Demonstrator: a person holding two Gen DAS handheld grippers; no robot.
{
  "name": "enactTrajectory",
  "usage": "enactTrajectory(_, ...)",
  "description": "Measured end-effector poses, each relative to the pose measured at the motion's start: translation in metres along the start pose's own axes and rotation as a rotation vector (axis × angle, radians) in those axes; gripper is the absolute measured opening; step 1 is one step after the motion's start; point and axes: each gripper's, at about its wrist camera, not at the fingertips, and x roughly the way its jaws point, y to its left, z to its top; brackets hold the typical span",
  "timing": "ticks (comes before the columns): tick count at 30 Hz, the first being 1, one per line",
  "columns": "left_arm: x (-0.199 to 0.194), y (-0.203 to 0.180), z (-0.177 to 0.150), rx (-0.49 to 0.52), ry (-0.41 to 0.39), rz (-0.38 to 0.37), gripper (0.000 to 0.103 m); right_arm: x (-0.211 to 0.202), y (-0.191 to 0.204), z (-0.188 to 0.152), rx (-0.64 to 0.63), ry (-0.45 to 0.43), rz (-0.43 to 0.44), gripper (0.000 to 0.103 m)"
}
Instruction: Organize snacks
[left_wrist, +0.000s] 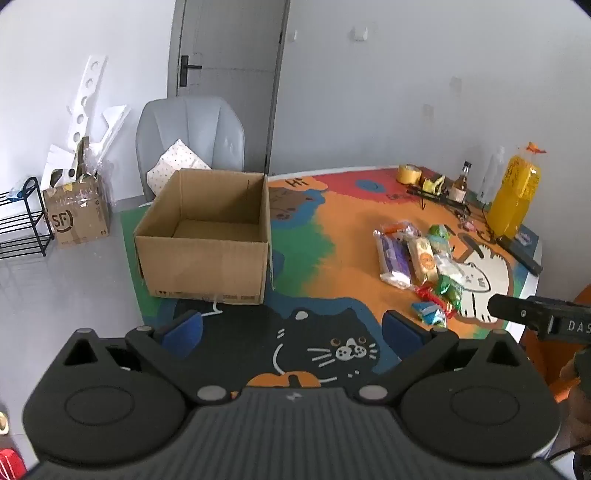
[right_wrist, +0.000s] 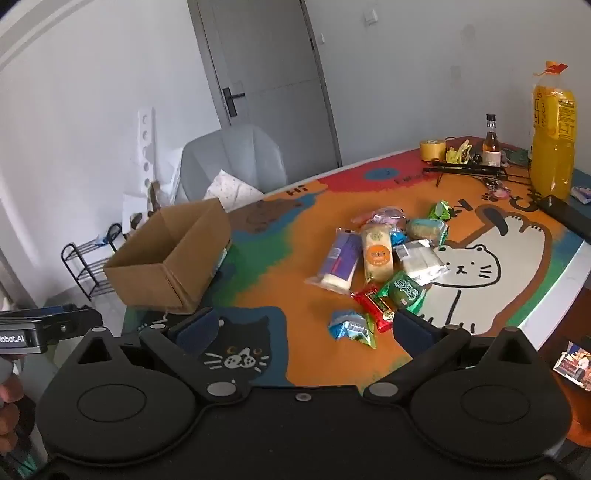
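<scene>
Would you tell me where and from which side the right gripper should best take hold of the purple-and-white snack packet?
Grip the purple-and-white snack packet across its narrow middle, coming down from above. It lies flat and long on the table mat, its left edge free, though the yellow packet crowds its right. The right gripper is open and empty, likely wide enough.

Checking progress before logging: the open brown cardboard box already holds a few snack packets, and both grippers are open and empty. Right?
Not quite. The brown cardboard box is empty, as the left wrist view shows; the wrapped snack packets all lie on the colourful cat-print table mat. Both grippers are open and empty.
</scene>
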Motion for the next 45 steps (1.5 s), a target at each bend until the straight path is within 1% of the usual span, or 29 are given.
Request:
enactTrajectory(3,-0.003,0.004,-0.002,0.003,0.001,-0.003,0.103,0.0,-0.005,0.001,0.014,-0.012,0.002,0.103)
enactTrajectory(4,0.0,0.0,0.0,0.024,0.027,0.016,0.103,-0.002,-0.014,-0.002,0.024,-0.022,0.019,0.103)
enactTrajectory(5,0.001,0.0,0.0,0.023,0.025,0.015,0.103,-0.001,-0.015,-0.002,0.009,-0.005,0.012,0.103)
enactTrajectory(6,0.003,-0.001,-0.001,0.023,0.023,0.013,0.103,0.0,-0.016,-0.005,0.012,-0.009,0.015,0.103)
enactTrajectory(8,0.004,-0.002,-0.001,0.028,0.025,0.014,0.103,0.001,-0.005,0.0,-0.025,0.004,-0.021,0.103)
enactTrajectory(14,0.0,-0.005,-0.003,0.047,0.003,0.008,0.103,0.001,0.0,-0.003,-0.031,0.029,-0.037,0.103)
enactTrajectory(17,-0.001,-0.003,-0.002,0.044,0.008,-0.003,0.103,-0.001,0.0,-0.002,-0.032,0.032,-0.026,0.103)
enactTrajectory(24,-0.001,-0.001,-0.001,0.043,0.009,-0.006,0.103,0.0,0.001,0.0,-0.044,0.033,-0.034,0.103)
enactTrajectory(33,-0.002,-0.006,-0.001,0.062,0.008,-0.013,0.103,-0.001,0.002,-0.002,-0.053,0.034,-0.026,0.103)
enactTrajectory(35,-0.001,-0.007,-0.001,0.062,0.009,-0.013,0.103,-0.002,0.001,-0.002,-0.051,0.032,-0.016,0.103)
enactTrajectory(40,-0.001,-0.007,-0.001,0.059,0.009,-0.011,0.103,-0.001,0.002,-0.003,-0.053,0.036,-0.022,0.103)
enactTrajectory(43,-0.001,-0.007,-0.001,0.058,0.01,-0.011,0.103,-0.003,0.001,-0.003,-0.041,0.036,-0.002,0.103)
enactTrajectory(45,-0.001,-0.007,-0.001,0.059,0.01,-0.012,0.103,-0.003,0.003,-0.003,-0.049,0.035,-0.008,0.103)
